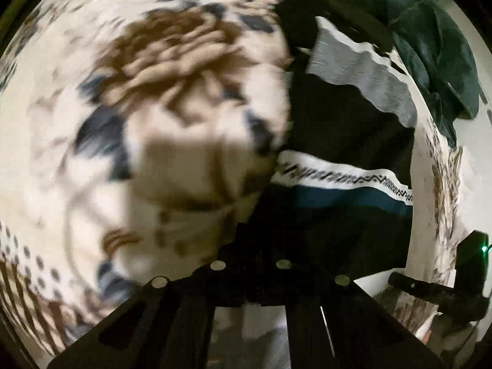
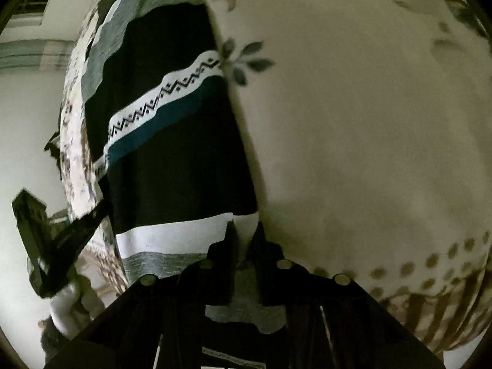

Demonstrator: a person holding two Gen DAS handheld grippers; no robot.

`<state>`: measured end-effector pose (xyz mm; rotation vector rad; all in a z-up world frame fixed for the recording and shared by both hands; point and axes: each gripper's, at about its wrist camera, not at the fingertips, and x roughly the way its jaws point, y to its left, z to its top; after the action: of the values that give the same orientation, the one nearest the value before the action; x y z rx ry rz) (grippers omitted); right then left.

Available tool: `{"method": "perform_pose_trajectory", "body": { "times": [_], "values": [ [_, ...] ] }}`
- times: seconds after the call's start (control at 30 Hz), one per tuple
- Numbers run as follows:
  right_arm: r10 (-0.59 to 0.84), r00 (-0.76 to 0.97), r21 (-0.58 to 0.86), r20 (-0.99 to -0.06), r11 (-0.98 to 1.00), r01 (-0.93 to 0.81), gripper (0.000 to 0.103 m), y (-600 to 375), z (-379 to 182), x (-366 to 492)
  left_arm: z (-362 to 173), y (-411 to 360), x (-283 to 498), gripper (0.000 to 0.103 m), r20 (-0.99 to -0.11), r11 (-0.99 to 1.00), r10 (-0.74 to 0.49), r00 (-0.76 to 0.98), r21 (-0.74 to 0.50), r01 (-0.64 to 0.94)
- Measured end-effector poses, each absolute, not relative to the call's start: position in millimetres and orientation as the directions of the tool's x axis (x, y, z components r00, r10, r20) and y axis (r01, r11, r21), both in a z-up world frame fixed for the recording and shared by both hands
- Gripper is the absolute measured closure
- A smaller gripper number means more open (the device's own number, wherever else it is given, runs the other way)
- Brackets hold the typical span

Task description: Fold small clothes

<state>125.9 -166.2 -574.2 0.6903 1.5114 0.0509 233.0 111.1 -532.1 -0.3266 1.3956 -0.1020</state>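
The striped black garment [image 2: 172, 166] is pinched at its white hem by the right hand-held gripper [image 2: 244, 233] and at its dark edge by the left hand-held gripper [image 1: 255, 230], both pressed together, probably for a fold across the patterned bedspread [image 2: 369, 123].

This looks like a home, most likely a bedroom. A soft cream bedspread [image 1: 77, 184] printed with brown and blue-grey flowers, dots and stripes fills most of both views. On the bedspread lies a black garment [image 2: 172, 166] with white zigzag, teal and grey bands. Beyond the bedspread's far edge a dark green cloth [image 1: 430, 46] is heaped. Left of the bedspread stands a plain white wall [image 2: 27, 117].
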Motion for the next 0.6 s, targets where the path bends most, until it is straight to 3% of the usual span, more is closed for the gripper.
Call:
{"method": "perform_pose_trajectory", "body": {
  "times": [0.07, 0.17, 0.2, 0.23, 0.27, 0.3, 0.33, 0.47, 0.5, 0.53, 0.57, 0.6],
  "values": [
    [0.440, 0.072, 0.435, -0.895, 0.826, 0.360, 0.094, -166, -571, 125, -532, 131, 229, 0.102, -0.951, 0.943, -0.266, 0.161, -0.291, -0.163],
    [0.451, 0.019, 0.434, -0.892, 0.846, 0.309, 0.091, -168, -567, 144, -529, 139, 239, 0.098, -0.905, 0.881, -0.396, 0.158, -0.423, -0.214],
    [0.460, 0.018, 0.443, -0.888, 0.842, 0.308, 0.085, -171, -565, 149, -528, 137, 246, 0.092, -0.895, 0.873, -0.416, 0.160, -0.442, -0.208],
    [0.472, 0.030, 0.457, -0.881, 0.833, 0.310, 0.078, -177, -562, 156, -526, 134, 254, 0.079, -0.883, 0.863, -0.438, 0.167, -0.465, -0.195],
    [0.483, 0.065, 0.477, -0.873, 0.820, 0.315, 0.061, -187, -559, 163, -524, 128, 270, 0.072, -0.859, 0.845, -0.477, 0.188, -0.507, -0.170],
    [0.482, 0.104, 0.487, -0.870, 0.810, 0.326, 0.050, -199, -555, 172, -523, 123, 281, 0.061, -0.847, 0.837, -0.492, 0.202, -0.524, -0.159],
    [0.477, 0.133, 0.492, -0.869, 0.801, 0.341, 0.050, -206, -554, 184, -523, 117, 297, 0.061, -0.835, 0.829, -0.503, 0.223, -0.539, -0.147],
    [0.503, 0.208, 0.543, -0.839, 0.750, 0.378, 0.050, -217, -561, 229, -534, 98, 343, 0.063, -0.814, 0.819, -0.530, 0.238, -0.564, -0.105],
    [0.512, 0.217, 0.555, -0.831, 0.736, 0.388, 0.050, -219, -566, 238, -534, 97, 349, 0.068, -0.815, 0.824, -0.527, 0.241, -0.560, -0.089],
    [0.528, 0.223, 0.571, -0.820, 0.720, 0.394, 0.050, -219, -569, 245, -534, 88, 353, 0.100, -0.825, 0.840, -0.507, 0.251, -0.538, -0.069],
    [0.543, 0.239, 0.591, -0.805, 0.699, 0.403, 0.062, -219, -572, 251, -531, 90, 353, 0.100, -0.836, 0.855, -0.487, 0.251, -0.515, -0.057],
    [0.541, 0.251, 0.595, -0.802, 0.690, 0.412, 0.092, -220, -574, 254, -533, 90, 352, 0.100, -0.851, 0.872, -0.463, 0.249, -0.487, -0.043]
  ]
}}
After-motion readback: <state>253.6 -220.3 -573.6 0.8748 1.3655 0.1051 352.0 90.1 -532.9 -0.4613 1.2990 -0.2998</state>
